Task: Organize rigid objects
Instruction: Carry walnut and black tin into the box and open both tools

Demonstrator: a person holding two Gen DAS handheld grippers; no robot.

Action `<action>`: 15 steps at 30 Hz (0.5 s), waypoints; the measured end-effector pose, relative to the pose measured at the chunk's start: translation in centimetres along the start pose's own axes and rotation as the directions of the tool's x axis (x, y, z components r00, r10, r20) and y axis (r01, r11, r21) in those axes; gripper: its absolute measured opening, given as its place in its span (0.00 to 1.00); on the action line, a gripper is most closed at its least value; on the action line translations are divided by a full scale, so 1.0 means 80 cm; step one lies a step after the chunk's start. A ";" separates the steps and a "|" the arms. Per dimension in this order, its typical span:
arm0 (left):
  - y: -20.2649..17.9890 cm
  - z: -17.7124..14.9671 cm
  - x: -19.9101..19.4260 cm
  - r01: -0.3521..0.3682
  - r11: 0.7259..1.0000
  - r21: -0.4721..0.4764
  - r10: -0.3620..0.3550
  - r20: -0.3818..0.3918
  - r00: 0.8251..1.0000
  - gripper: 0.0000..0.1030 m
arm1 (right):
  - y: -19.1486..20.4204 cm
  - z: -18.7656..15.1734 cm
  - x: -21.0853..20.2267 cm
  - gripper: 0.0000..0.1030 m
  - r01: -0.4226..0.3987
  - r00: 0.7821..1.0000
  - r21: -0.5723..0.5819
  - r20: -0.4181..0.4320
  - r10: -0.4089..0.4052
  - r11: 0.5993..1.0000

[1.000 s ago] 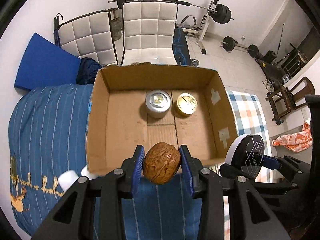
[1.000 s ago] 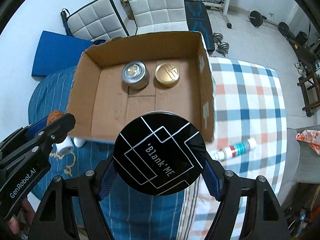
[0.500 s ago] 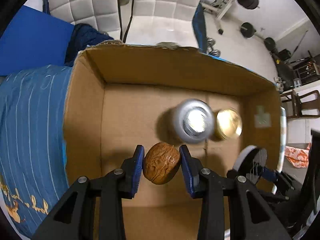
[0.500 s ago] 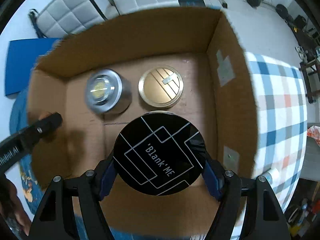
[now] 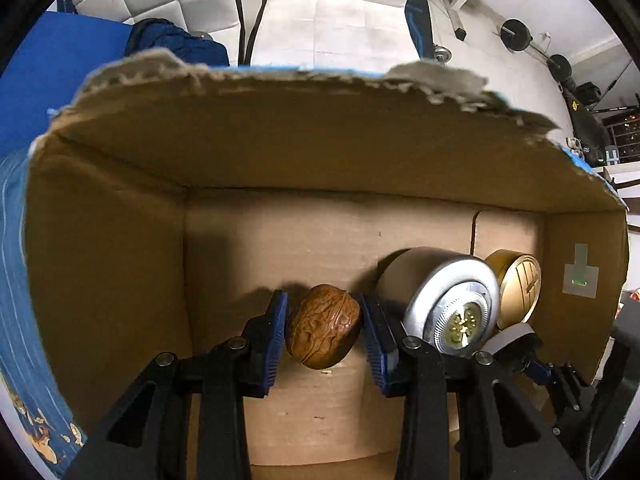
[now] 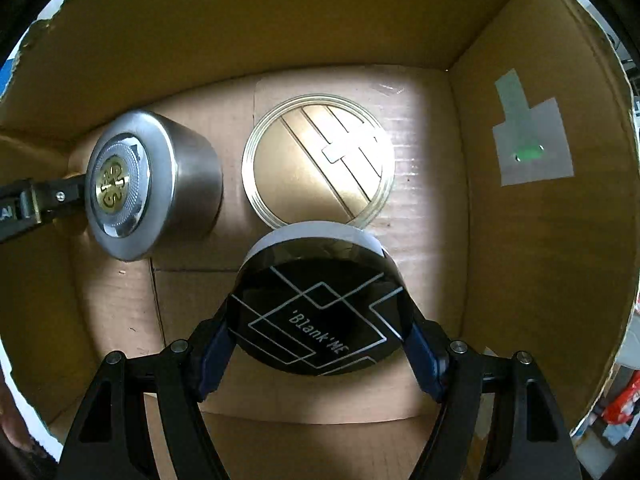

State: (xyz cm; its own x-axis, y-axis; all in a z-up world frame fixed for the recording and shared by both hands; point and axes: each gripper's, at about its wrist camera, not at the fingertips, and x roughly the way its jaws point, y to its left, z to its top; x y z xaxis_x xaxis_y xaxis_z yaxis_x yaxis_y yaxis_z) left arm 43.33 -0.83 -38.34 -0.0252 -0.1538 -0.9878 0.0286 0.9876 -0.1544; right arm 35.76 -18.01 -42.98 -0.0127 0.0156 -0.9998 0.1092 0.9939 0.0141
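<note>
My left gripper (image 5: 323,326) is shut on a brown walnut (image 5: 322,326) and holds it low inside the cardboard box (image 5: 280,152), near the box floor and left of a silver round tin (image 5: 450,310). A gold flat tin (image 5: 518,286) sits right of the silver one. My right gripper (image 6: 318,322) is shut on a black round "Blank ME" tin (image 6: 316,308), held inside the same box (image 6: 540,240) just in front of the gold tin (image 6: 318,164). The silver tin (image 6: 152,188) stands to its left, with the left gripper's finger partly behind it.
The box's high walls close in on both grippers. Beyond the torn far wall are white padded chairs (image 5: 332,4), a blue mat (image 5: 60,72) and gym weights (image 5: 516,34). Blue bedding (image 5: 16,280) lies left of the box.
Both grippers have moved forward and down from above the box's near edge into the box. The walnut and the black tin are still held and now sit close to the box floor.
</note>
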 end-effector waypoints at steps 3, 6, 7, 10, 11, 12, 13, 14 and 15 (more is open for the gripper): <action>0.002 -0.002 0.003 -0.009 1.000 -0.008 0.009 -0.007 1.000 0.33 | 0.002 0.002 0.002 0.75 0.000 1.000 -0.013 -0.030 0.000 1.000; 0.003 0.000 0.003 0.003 1.000 -0.024 -0.003 -0.007 1.000 0.36 | 0.004 0.006 0.009 0.75 0.008 0.996 -0.030 -0.086 -0.010 1.000; 0.005 0.001 0.002 0.000 1.000 -0.027 0.000 -0.006 1.000 0.37 | 0.005 0.005 0.010 0.75 0.007 0.996 -0.034 -0.089 -0.010 0.999; 0.008 -0.001 -0.001 -0.011 0.999 -0.042 0.011 -0.013 1.000 0.42 | 0.004 0.007 0.018 0.75 0.008 0.994 -0.029 -0.106 -0.011 1.000; 0.009 -0.002 -0.004 -0.005 0.999 -0.049 0.004 -0.013 1.000 0.44 | 0.002 0.008 0.023 0.76 -0.001 0.993 -0.018 -0.122 -0.001 1.000; 0.009 -0.003 -0.007 0.003 0.999 -0.051 -0.004 -0.011 1.000 0.49 | 0.004 0.006 0.025 0.76 -0.003 0.992 -0.015 -0.125 0.002 1.000; 0.010 -0.005 -0.011 0.007 0.998 -0.059 -0.007 -0.006 1.000 0.52 | 0.004 0.007 0.025 0.76 -0.009 0.992 -0.012 -0.125 0.008 1.000; 0.012 -0.008 -0.017 0.017 0.997 -0.072 -0.017 0.005 1.000 0.54 | 0.003 0.007 0.025 0.77 -0.017 0.992 -0.009 -0.128 0.016 1.000; 0.012 -0.011 -0.022 0.034 0.996 -0.081 -0.034 0.012 0.999 0.58 | 0.002 0.006 0.024 0.81 -0.030 0.991 -0.002 -0.134 0.029 1.000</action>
State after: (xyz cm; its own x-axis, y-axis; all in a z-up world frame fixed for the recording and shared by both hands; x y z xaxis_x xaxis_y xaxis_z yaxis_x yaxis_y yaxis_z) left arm 42.51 0.44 -36.77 -0.0144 -0.1872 -0.9822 -0.0533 0.9811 -0.1862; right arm 36.25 -17.86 -44.90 -0.1428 0.0590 -0.9880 0.1080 0.9932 0.0437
